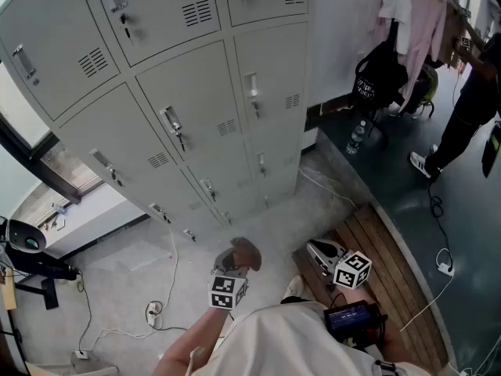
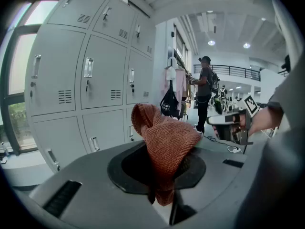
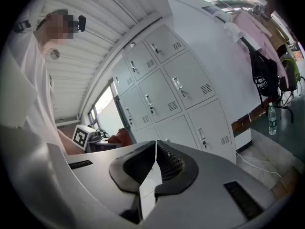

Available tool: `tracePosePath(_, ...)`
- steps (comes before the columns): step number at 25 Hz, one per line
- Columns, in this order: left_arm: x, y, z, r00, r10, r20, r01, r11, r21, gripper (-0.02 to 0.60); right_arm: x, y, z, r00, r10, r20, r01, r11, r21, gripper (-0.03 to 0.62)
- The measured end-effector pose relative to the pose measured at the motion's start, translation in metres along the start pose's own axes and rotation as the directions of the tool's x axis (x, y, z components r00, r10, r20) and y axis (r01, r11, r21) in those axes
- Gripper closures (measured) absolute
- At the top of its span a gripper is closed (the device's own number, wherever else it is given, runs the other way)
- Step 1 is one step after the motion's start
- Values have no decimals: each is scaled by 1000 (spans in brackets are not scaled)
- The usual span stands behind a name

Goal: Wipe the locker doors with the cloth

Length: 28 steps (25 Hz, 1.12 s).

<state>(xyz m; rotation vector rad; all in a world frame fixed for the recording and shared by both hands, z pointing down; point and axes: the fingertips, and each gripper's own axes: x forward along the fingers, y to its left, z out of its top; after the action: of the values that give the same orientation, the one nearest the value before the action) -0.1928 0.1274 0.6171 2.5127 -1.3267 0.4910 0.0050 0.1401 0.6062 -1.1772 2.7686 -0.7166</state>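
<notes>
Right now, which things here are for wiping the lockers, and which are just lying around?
For the job: cloth, pinched in the left hand-held gripper; locker doors; right hand-held gripper, shut, empty.
Just lying about: water bottle, black bag, pink garment, floor cables.

Coarse-knit cloth (image 2: 167,137), smooth matt metal lockers (image 1: 196,92)

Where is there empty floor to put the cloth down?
The cloth could go on the pale floor between the lockers and the wooden boards, or on the boards; both are bare. It is crowded by the white cables on the left and around the bottle and black bag.
</notes>
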Motion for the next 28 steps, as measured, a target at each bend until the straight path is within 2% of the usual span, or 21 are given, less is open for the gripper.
tracePosePath(6,81,-32,58,998,-56,37,55,998,13,514,-9,-78,42,1000,-21,22,22,1000,-14,576)
tracePosePath(11,118,-28,85,998,-49,43,48,999,25,512,-3,-113,63,1000,-8,22,8,1000,-24,576)
tracePosePath(18,152,-6,81,1000,-16,-5,16,1000,-21,514,13,-144,81,1000,-10,4,10,1000,-25,576)
tracePosePath(23,192,5,85,998,-57,-18,56,998,-36,514,28,-174,93,999,-49,-12,49,999,-25,576)
tracePosePath(28,240,33,105,996,-84,-7,84,996,-26,512,56,-200,115,997,-79,-17,78,996,-38,576)
